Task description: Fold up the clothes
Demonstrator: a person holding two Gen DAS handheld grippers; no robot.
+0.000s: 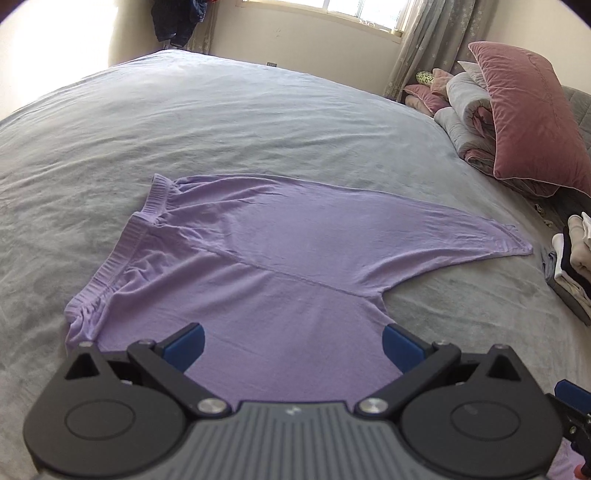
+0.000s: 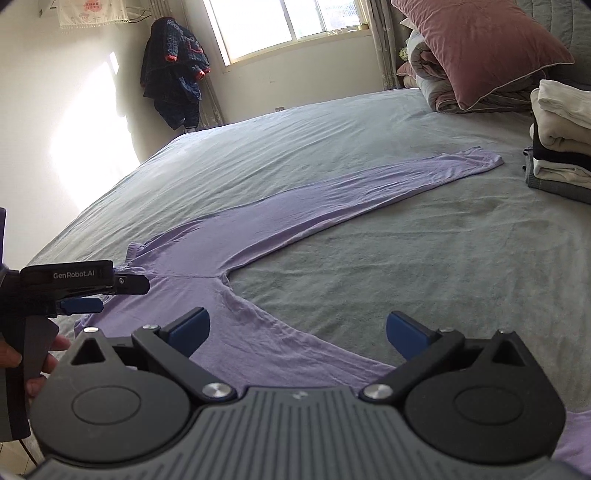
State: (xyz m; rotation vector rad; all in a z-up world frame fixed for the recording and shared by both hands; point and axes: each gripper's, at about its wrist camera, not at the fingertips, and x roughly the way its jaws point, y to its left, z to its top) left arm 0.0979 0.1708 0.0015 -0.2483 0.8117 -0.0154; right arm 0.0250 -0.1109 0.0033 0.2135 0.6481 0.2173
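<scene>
A lilac long-sleeved top point(image 1: 280, 251) lies flat on the grey bed point(image 1: 221, 122), ribbed neckband at the left and one sleeve stretched toward the right. My left gripper point(image 1: 293, 345) hovers open over the top's body with nothing between its blue pads. In the right wrist view the same lilac top point(image 2: 280, 221) runs its sleeve toward the far right. My right gripper point(image 2: 297, 330) is open above the top's side edge near the armpit, holding nothing. The left gripper point(image 2: 110, 291) shows at the left of that view, with a hand point(image 2: 40, 354) on its handle.
A stack of folded clothes point(image 2: 561, 144) sits on the bed at the right. Pink pillows point(image 1: 532, 118) and a rolled quilt point(image 1: 465, 110) are piled at the head end. Dark clothes point(image 2: 173, 74) hang in the far corner beside the window point(image 2: 280, 26).
</scene>
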